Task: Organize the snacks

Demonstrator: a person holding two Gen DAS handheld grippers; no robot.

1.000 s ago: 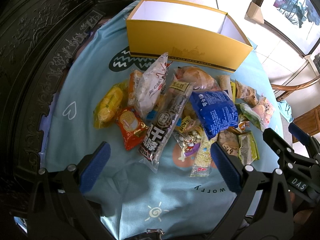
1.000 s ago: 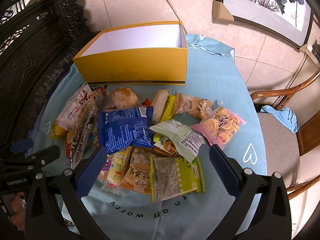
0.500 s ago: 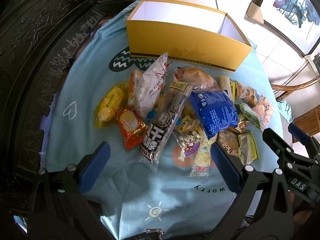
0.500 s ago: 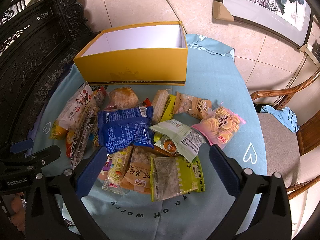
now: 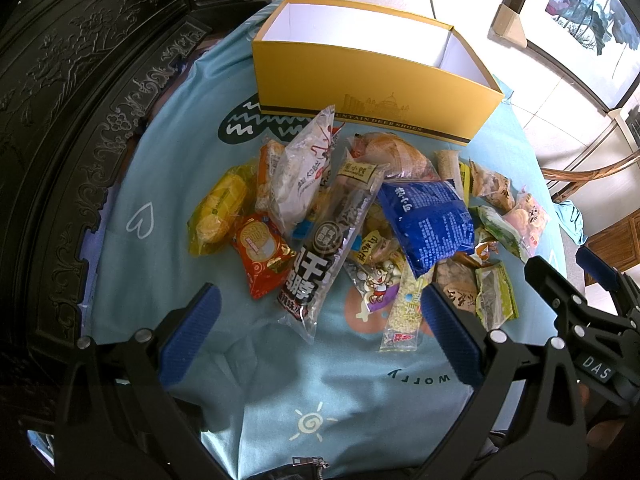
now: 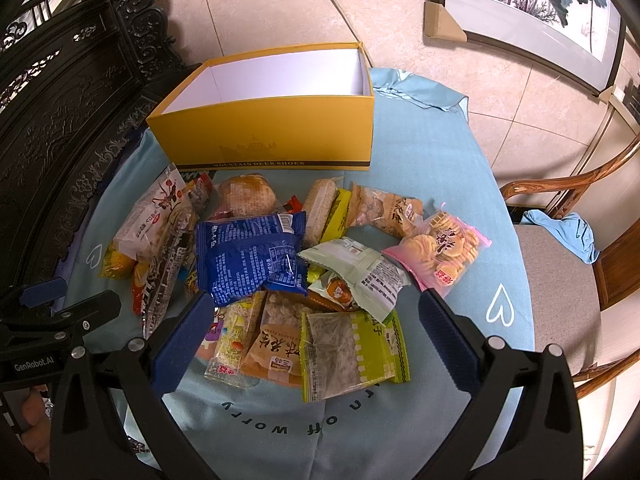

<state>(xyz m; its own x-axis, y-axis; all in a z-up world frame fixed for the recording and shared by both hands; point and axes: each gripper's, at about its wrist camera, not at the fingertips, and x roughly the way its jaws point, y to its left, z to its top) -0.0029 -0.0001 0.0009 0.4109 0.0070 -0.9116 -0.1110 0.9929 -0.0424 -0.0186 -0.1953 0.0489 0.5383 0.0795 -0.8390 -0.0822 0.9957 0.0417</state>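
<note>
Several snack packets lie heaped on a round table under a light blue cloth [image 5: 168, 280]. Among them are a blue bag [image 5: 428, 220] [image 6: 252, 256], a long black-and-clear packet [image 5: 328, 248], a red packet [image 5: 260, 248], a yellow packet [image 5: 218, 210], a pink biscuit bag [image 6: 440, 252] and a green-edged packet [image 6: 348, 348]. Behind the heap stands an empty yellow shoe box [image 5: 372, 92] [image 6: 268, 136], white inside. My left gripper [image 5: 316, 336] hovers open at the heap's near edge. My right gripper [image 6: 316, 340] hangs open above the green-edged packet. Neither holds anything.
Dark carved wooden furniture [image 5: 80, 100] curves round the table's left side. A wooden chair [image 6: 560, 280] with a blue rag [image 6: 568, 236] on its seat stands at the right. Framed pictures [image 6: 532, 4] lean against the far wall on the tiled floor.
</note>
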